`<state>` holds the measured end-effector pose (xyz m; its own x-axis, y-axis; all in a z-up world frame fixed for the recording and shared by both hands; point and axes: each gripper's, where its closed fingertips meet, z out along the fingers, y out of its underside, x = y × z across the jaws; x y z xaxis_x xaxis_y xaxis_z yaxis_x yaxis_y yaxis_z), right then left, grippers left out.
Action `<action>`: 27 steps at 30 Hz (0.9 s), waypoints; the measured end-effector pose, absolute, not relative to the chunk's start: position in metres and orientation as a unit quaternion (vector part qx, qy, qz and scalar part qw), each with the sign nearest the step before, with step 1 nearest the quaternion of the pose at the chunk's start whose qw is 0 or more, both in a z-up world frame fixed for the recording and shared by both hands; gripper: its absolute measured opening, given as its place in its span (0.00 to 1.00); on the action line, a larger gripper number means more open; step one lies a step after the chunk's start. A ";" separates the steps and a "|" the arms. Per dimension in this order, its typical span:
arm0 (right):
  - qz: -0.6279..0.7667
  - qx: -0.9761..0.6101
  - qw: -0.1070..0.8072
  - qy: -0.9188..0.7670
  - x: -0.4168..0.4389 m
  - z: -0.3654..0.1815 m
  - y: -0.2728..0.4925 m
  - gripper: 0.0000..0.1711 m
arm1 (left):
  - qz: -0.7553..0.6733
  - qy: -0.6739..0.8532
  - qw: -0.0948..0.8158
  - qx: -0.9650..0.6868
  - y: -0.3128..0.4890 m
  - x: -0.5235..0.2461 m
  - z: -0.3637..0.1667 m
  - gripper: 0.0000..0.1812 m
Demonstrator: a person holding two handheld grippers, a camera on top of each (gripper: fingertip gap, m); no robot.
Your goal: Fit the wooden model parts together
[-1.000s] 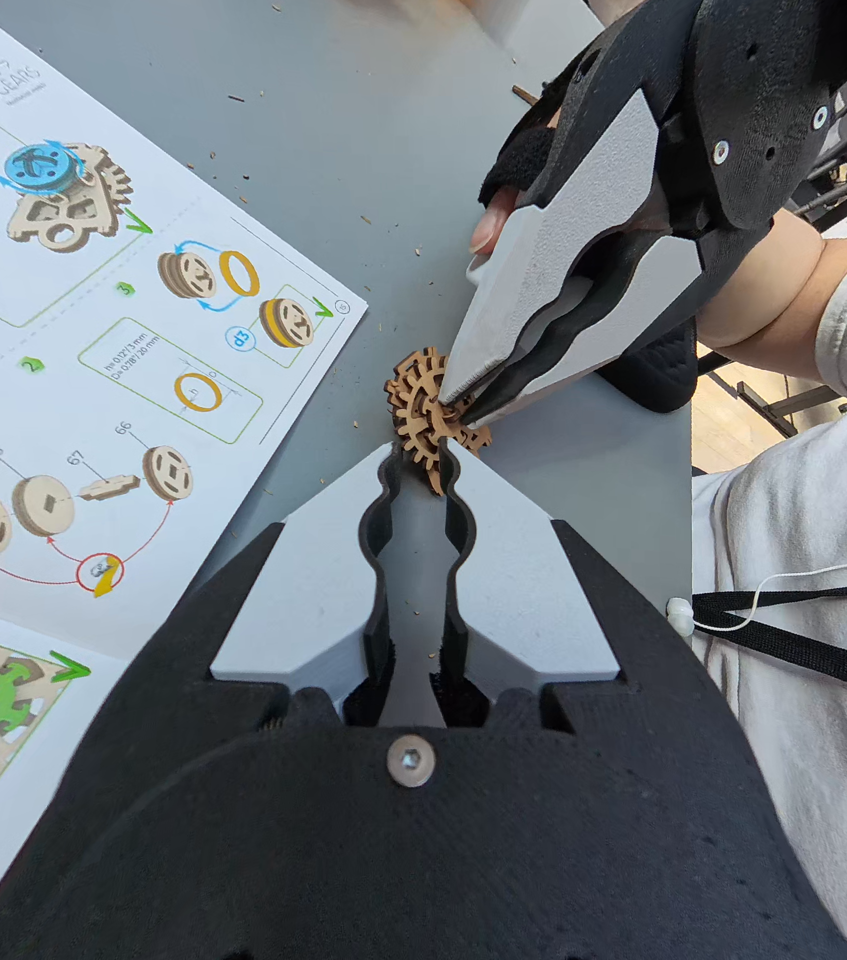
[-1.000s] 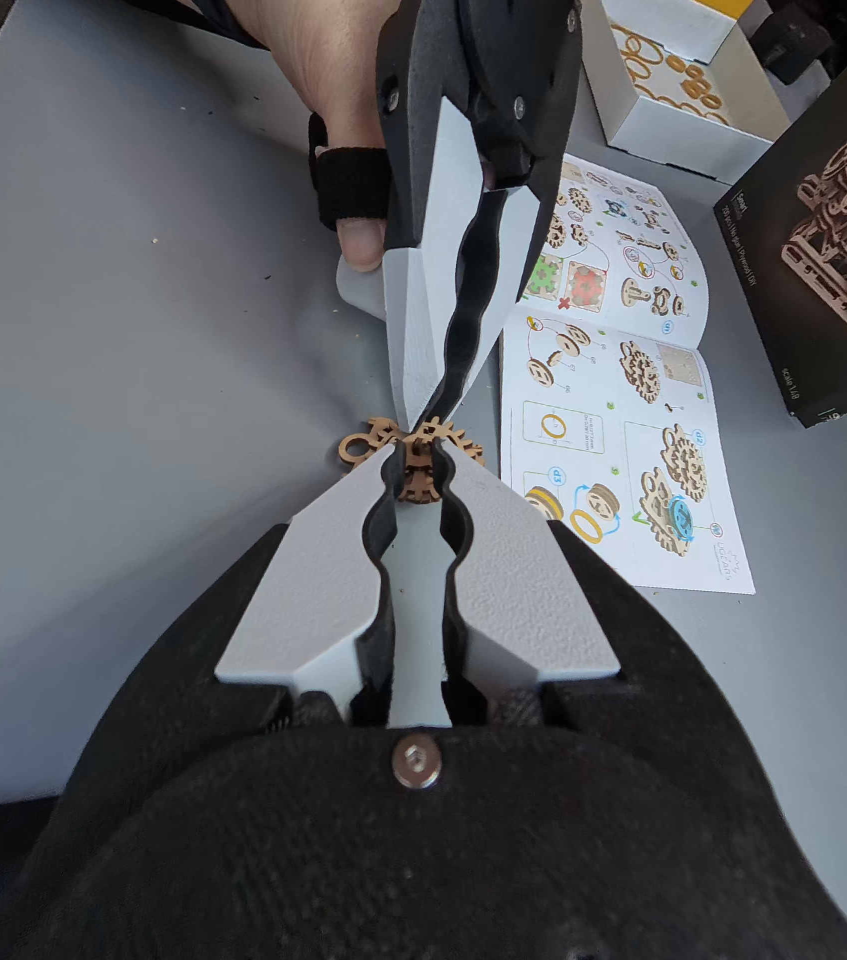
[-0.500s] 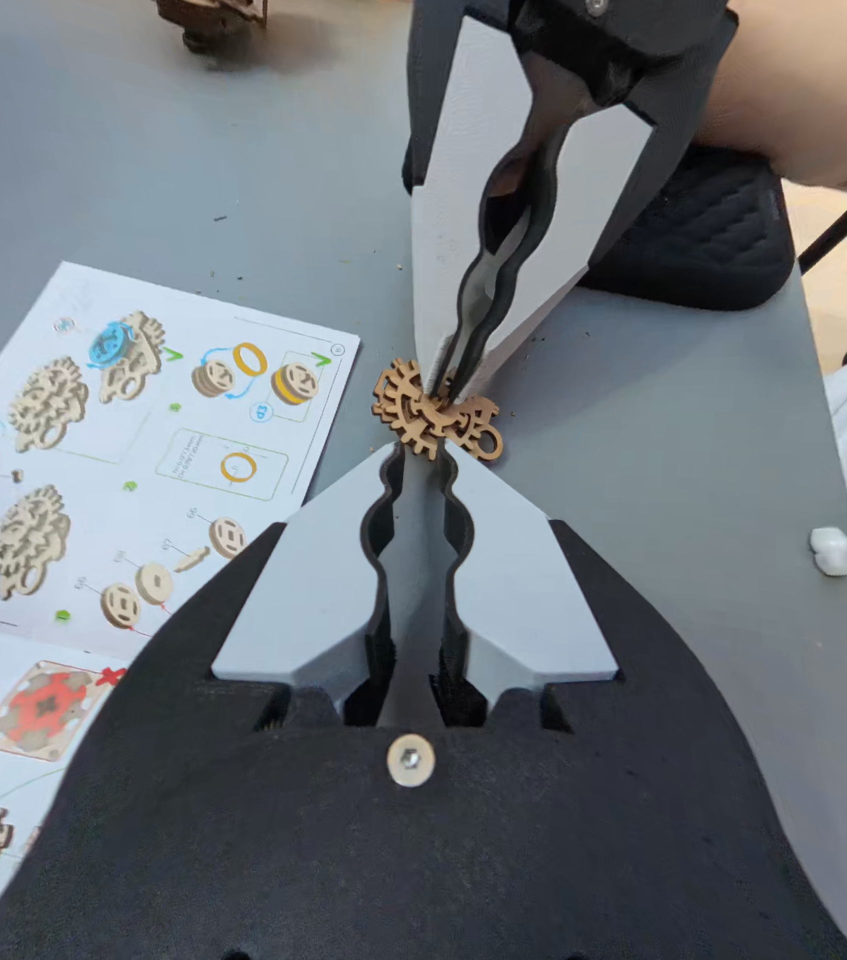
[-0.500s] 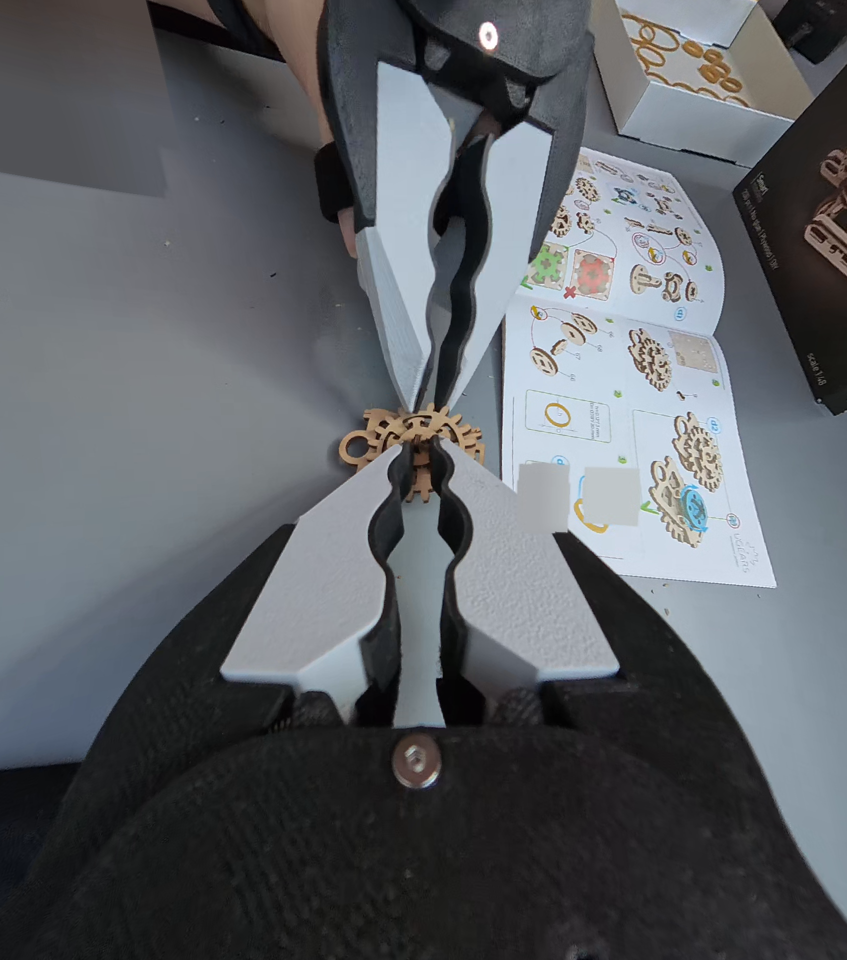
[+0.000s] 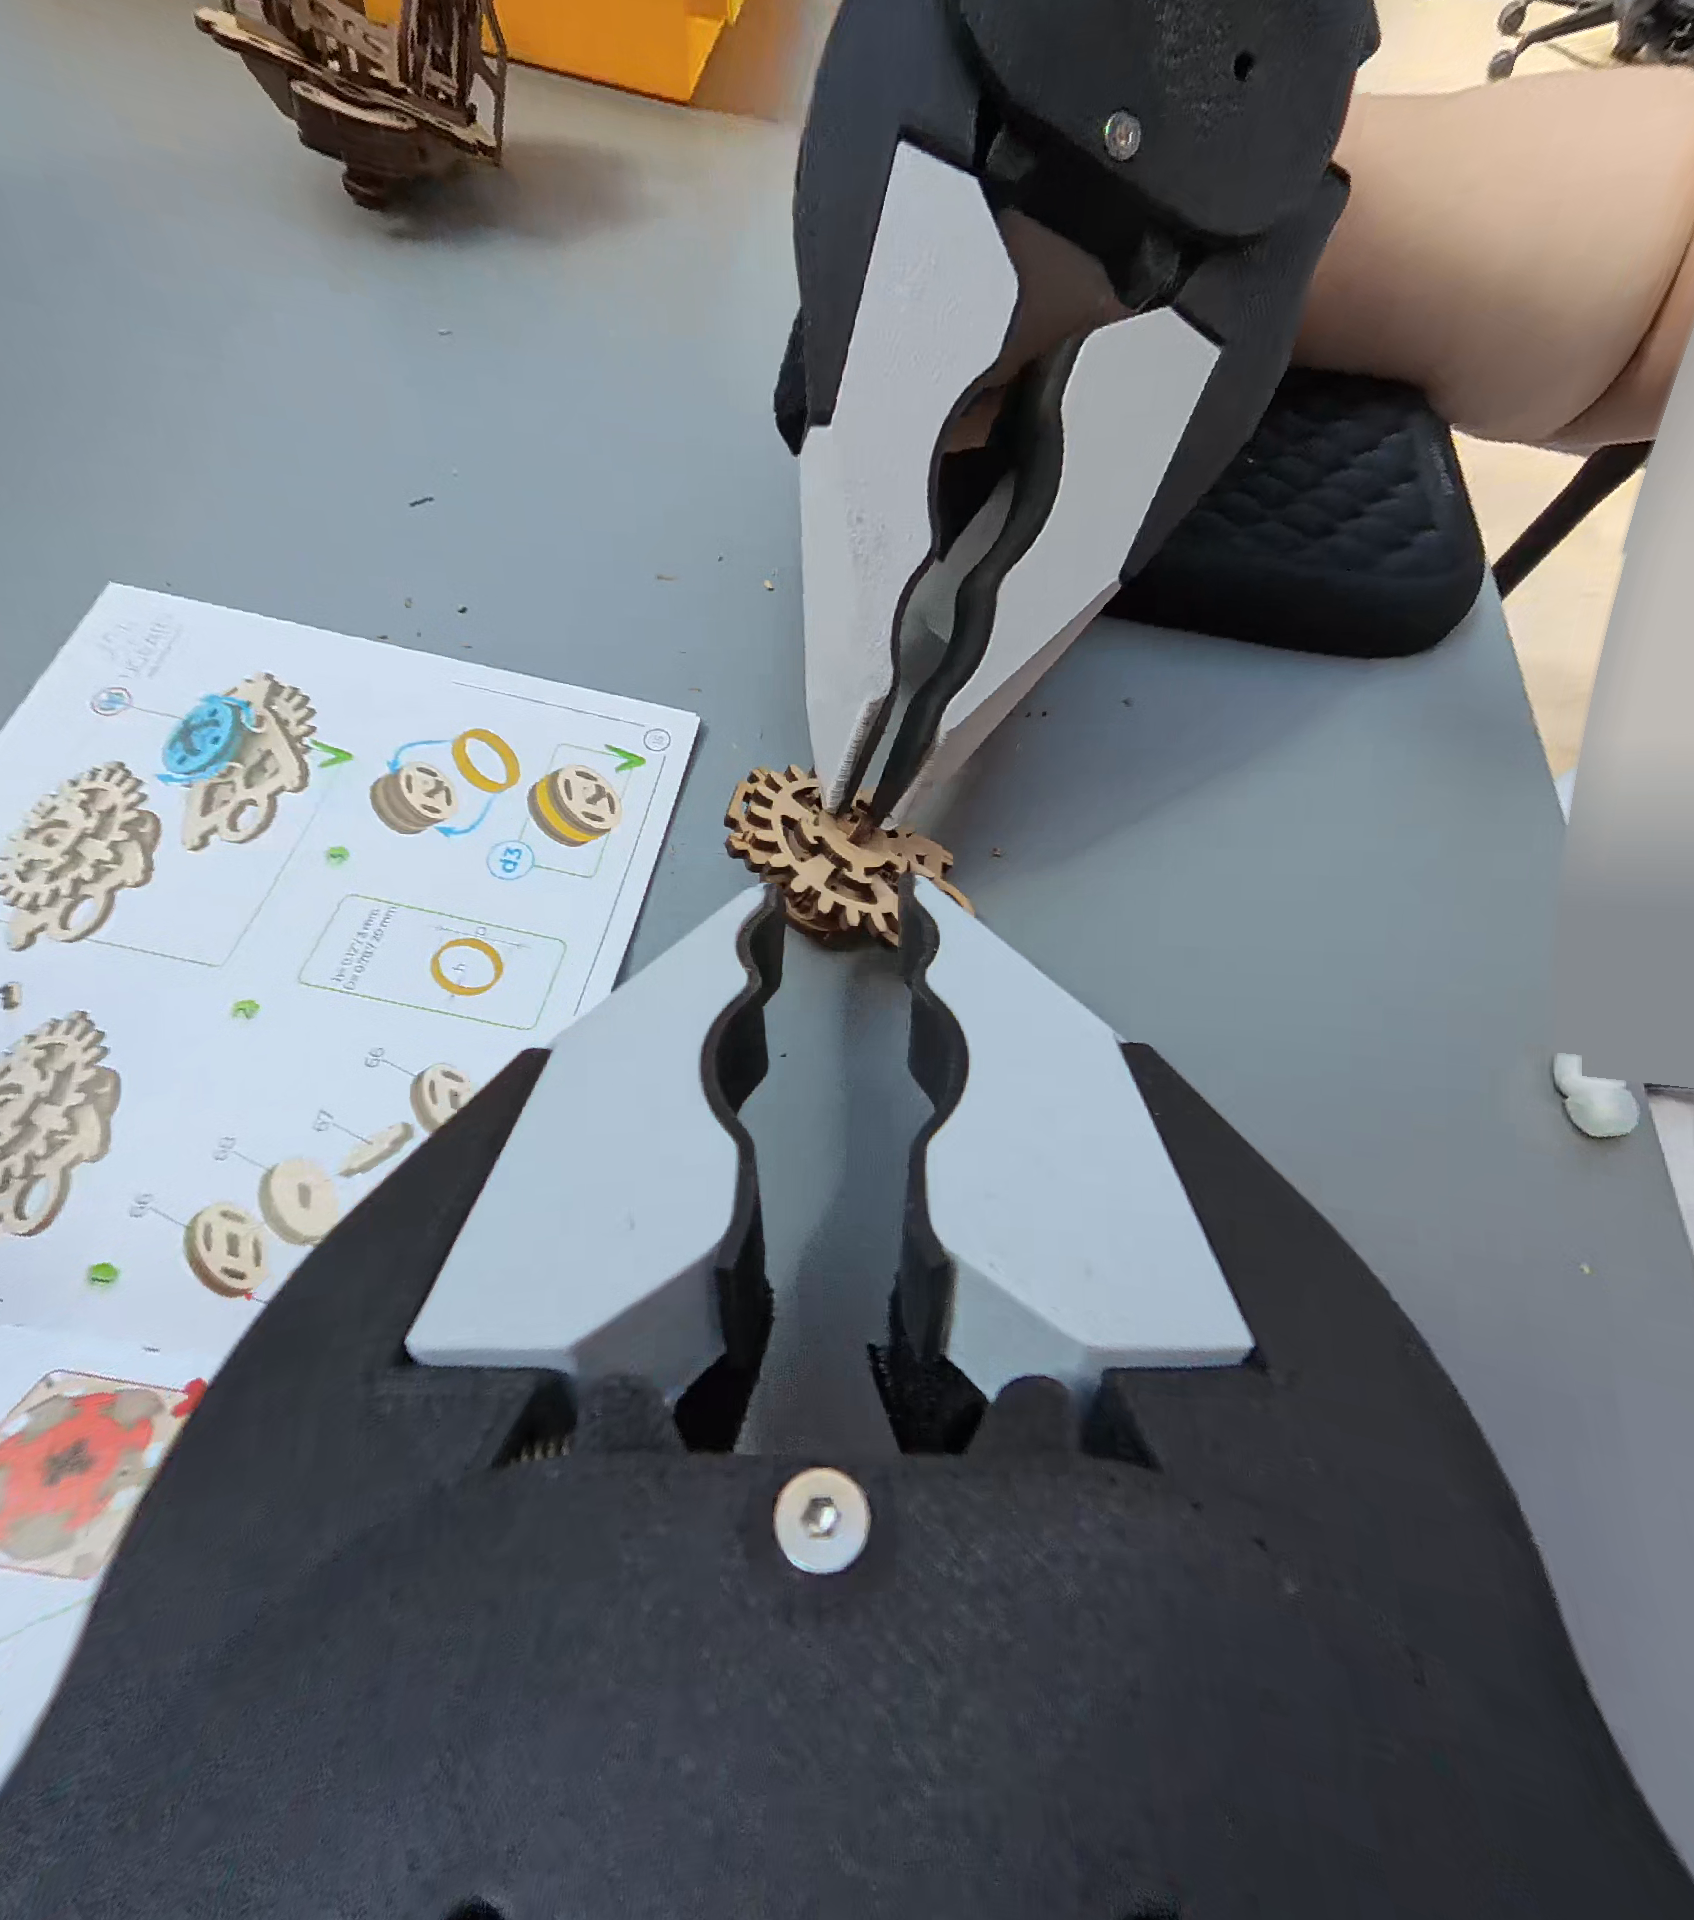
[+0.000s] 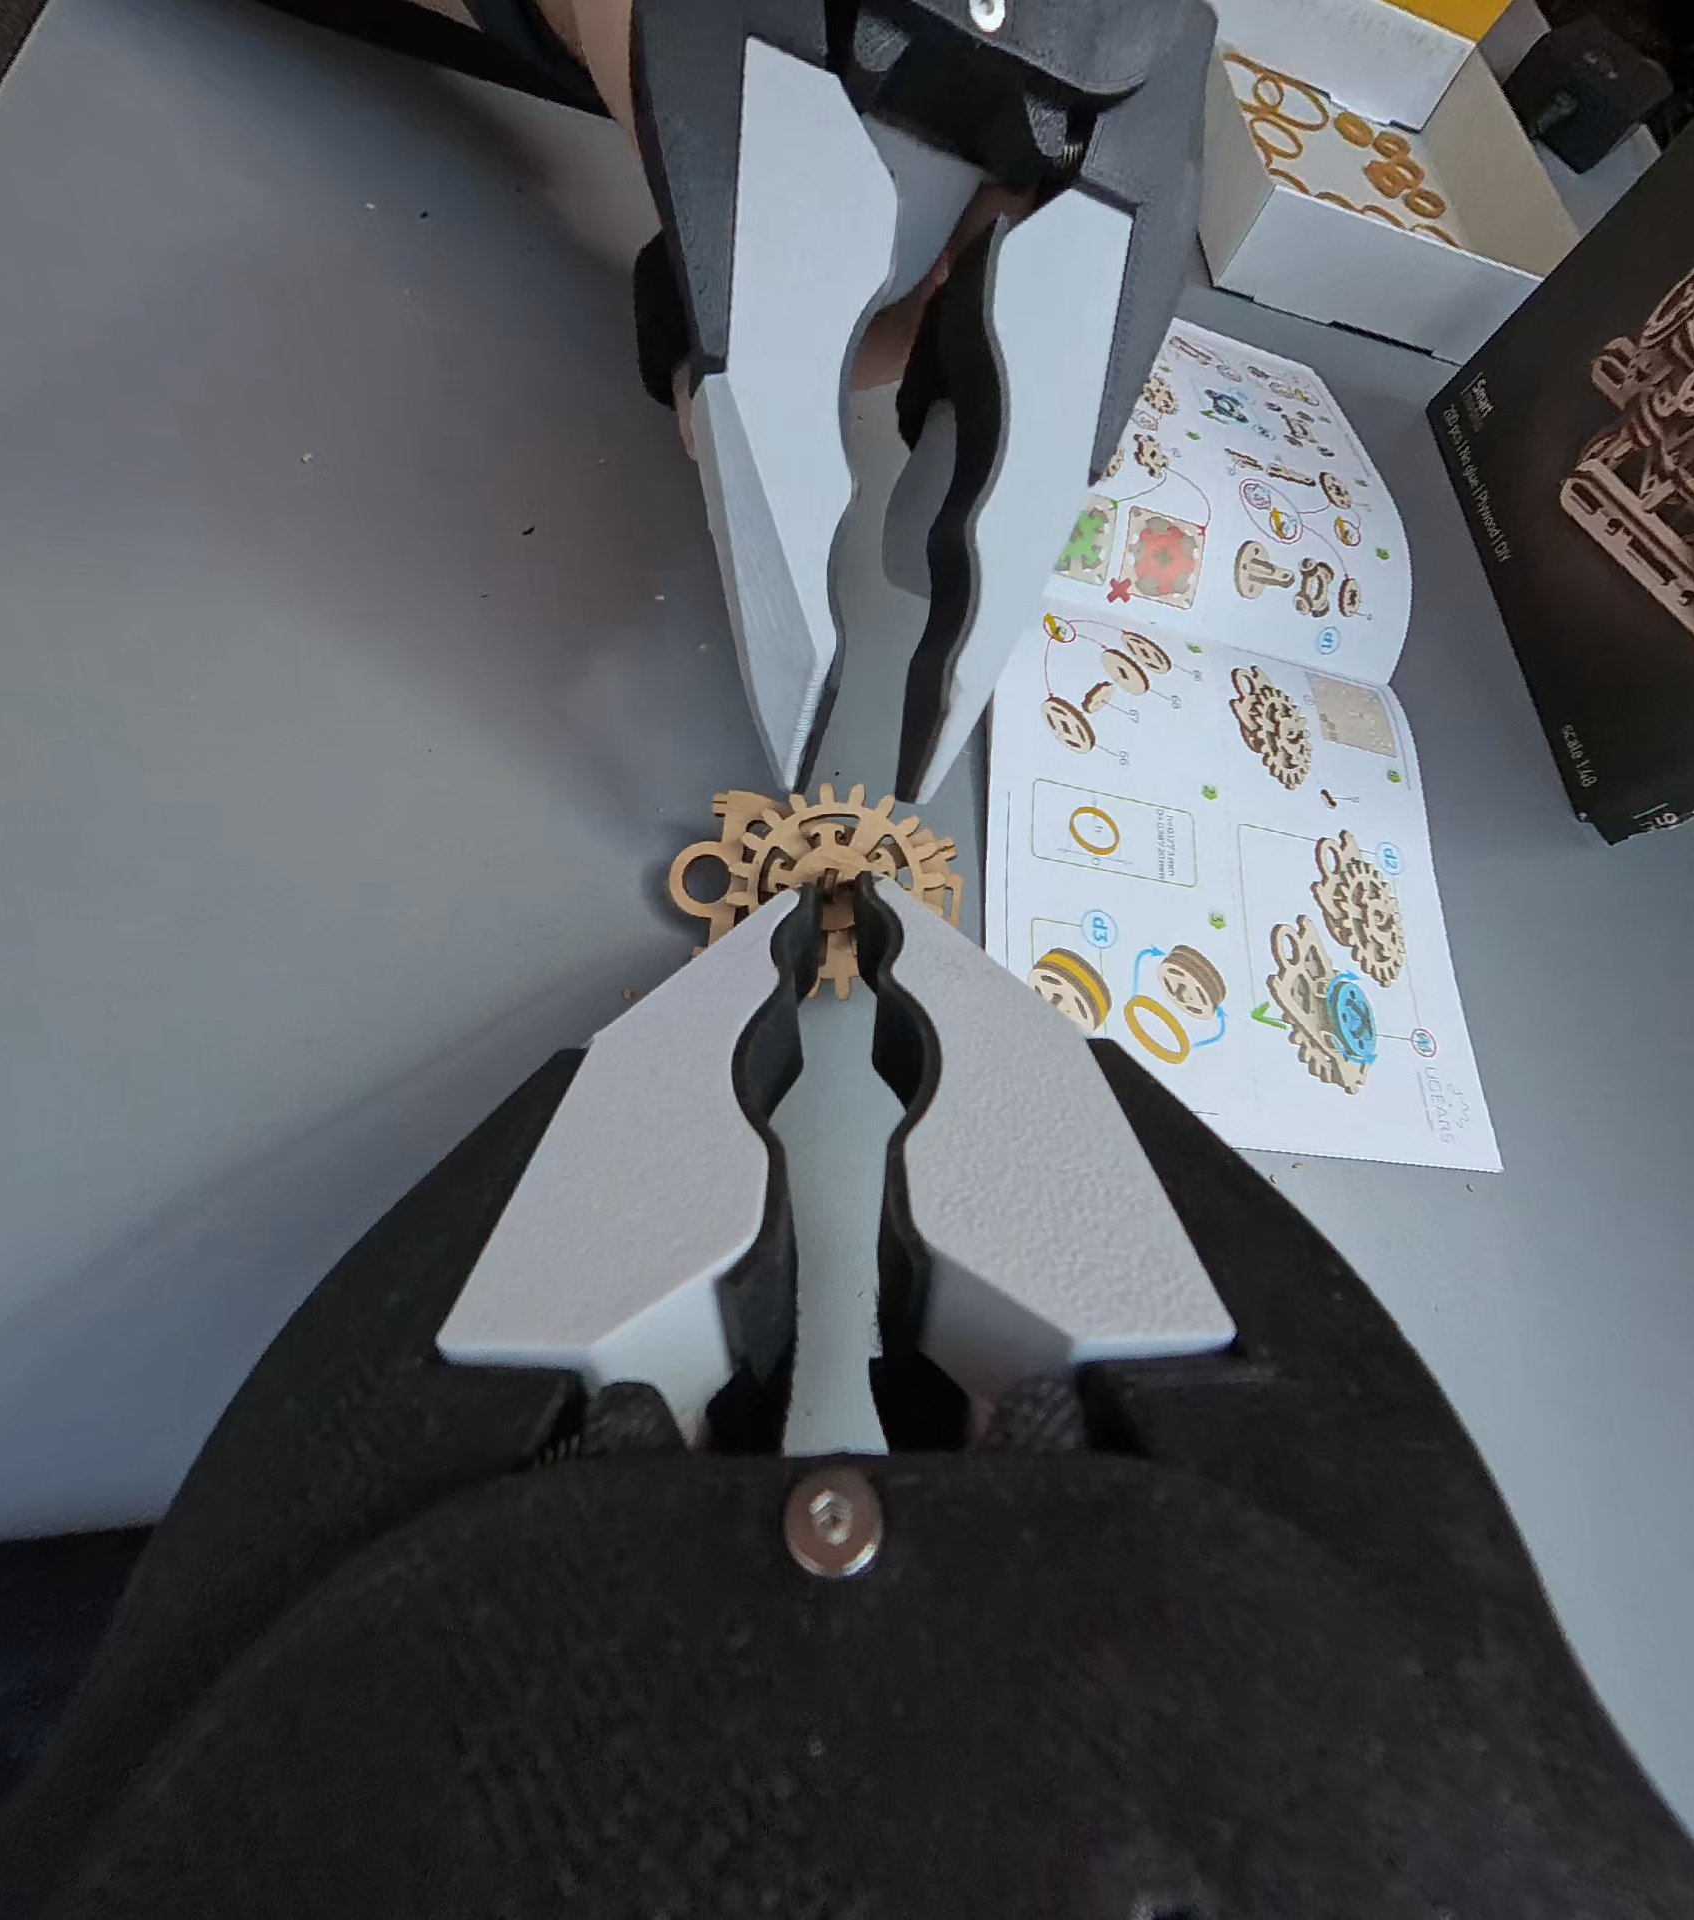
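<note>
Gears [image 6: 822, 862] of wood sit on the grey table [image 6: 251, 727], already stacked into one little bunch, though more pushing may be left. The right gripper [image 6: 830, 909] pinches the middle peg. The left gripper [image 5: 838, 914] has let go and spread wide since a moment ago, when it gripped the bunch.
</note>
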<state>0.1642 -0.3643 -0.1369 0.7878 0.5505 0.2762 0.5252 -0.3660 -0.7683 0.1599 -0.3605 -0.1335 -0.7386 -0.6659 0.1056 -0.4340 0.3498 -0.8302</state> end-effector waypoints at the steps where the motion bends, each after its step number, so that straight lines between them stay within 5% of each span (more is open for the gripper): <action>1: 0.011 -0.827 0.460 -0.324 0.165 -0.137 -0.364 0.03 | -0.462 0.807 0.115 -0.348 -0.361 0.160 -0.134 0.11; 14: -0.033 -0.851 0.457 -0.258 0.179 -0.136 -0.358 0.03 | -0.458 0.733 -0.082 -0.495 -0.365 0.146 -0.152 0.12; 27: -0.041 -0.851 0.428 -0.302 0.171 -0.141 -0.369 0.03 | -0.504 0.690 -0.132 -0.502 -0.354 0.152 -0.141 0.01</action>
<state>0.1709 -0.3693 -0.1407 0.8146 0.4789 0.3274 0.5483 -0.4514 -0.7039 0.1522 -0.3540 -0.1408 -0.4601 -0.5593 0.6895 -0.8266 -0.0137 -0.5626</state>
